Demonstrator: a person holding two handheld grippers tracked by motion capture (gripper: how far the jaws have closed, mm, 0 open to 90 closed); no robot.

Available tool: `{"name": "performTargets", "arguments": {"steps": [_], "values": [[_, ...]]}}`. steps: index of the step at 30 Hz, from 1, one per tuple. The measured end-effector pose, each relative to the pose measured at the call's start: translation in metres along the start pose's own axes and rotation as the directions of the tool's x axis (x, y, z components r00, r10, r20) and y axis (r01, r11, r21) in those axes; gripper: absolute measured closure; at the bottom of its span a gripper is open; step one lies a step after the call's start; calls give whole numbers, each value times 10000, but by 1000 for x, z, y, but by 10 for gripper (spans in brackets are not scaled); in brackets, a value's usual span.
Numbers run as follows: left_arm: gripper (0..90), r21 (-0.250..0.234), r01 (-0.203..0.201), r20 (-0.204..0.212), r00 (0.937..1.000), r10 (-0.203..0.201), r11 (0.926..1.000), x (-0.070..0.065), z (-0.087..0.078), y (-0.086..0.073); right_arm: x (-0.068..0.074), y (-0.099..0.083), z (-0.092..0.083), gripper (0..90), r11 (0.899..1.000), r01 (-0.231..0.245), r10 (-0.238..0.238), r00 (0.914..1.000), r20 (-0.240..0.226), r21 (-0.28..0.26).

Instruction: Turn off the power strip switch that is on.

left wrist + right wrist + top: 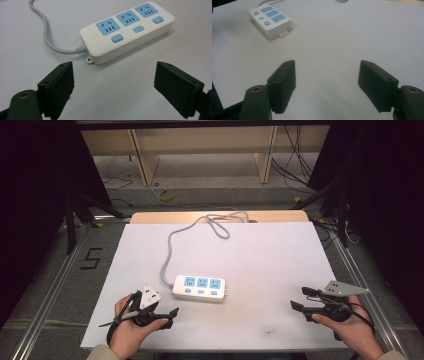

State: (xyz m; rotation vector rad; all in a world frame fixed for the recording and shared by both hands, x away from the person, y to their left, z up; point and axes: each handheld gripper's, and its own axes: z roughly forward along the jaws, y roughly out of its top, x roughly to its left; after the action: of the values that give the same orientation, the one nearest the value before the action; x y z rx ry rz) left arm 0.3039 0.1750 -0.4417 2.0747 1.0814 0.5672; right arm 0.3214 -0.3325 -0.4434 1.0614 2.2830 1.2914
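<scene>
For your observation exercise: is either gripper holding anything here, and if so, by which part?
Nothing is held. The left gripper and right gripper both stand open over bare table, short of the power strip.

even overhead light falls on the white table sheet [260, 265], bright and without glare, while the room's edges sink into near black. shadows are soft and short. the high view is grainy; the right gripper view is dimmer and slightly soft.
</scene>
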Motion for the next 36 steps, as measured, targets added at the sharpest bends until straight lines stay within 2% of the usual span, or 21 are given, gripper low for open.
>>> {"name": "performTargets", "arguments": {"steps": [2, 6, 8, 10, 14, 15, 20, 21, 22, 25, 30, 36], "values": [[180, -58, 24, -88, 10000, -24, 10000, 1, -1, 1, 0, 0, 0, 308, 10000, 7, -7, 10000, -4, -12], [340, -247, 180, -141, 9997, -183, 9995, 2, -3, 2, 0, 0, 0, 308, 10000, 11, -11, 10000, -22, -10], [366, -251, 197, -131, 9997, -200, 9995, 2, -3, 3, 0, 0, 1, 308, 10000, 25, -25, 10000, -35, 16], [430, -194, 228, -135, 9996, -230, 9996, 2, -4, 3, 0, 0, 1, 308, 10000, 7, -7, 10000, -48, 9], [578, -124, -92, -109, 9999, 91, 9999, 2, -4, 4, 0, 0, 1, 308, 10000, 7, -6, 10000, -62, 34], [628, -100, -235, -229, 9995, 232, 9997, 2, -5, 4, 0, 0, 1, 308, 10000, 7, -7, 10000, -76, 49], [829, -65, -328, -211, 9992, 326, 9994, 3, -6, 6, 1, 0, 2, 308, 9999, 35, -33, 9999, -139, 146], [872, -133, -270, -250, 9993, 267, 9995, 4, -6, 7, 1, 0, 3, 308, 9999, 44, -42, 9999, -135, 163], [895, -256, 12, -293, 9996, -19, 9997, 6, -7, 10, 1, 0, 3, 308, 9999, 47, -44, 9999, -138, 162], [897, -282, 88, -382, 9992, -99, 9996, 8, -7, 13, 1, 0, 3, 308, 9999, 43, -41, 9999, -127, 164], [898, -272, 315, -135, 9994, -319, 9991, 4, -1, 17, 1, 0, 4, 308, 9999, 78, -75, 9999, -144, 153], [899, -109, 102, -131, 9999, -103, 9999, -1, 5, 24, 2, 0, 4, 308, 9998, 87, -84, 9998, -153, 203]]}}
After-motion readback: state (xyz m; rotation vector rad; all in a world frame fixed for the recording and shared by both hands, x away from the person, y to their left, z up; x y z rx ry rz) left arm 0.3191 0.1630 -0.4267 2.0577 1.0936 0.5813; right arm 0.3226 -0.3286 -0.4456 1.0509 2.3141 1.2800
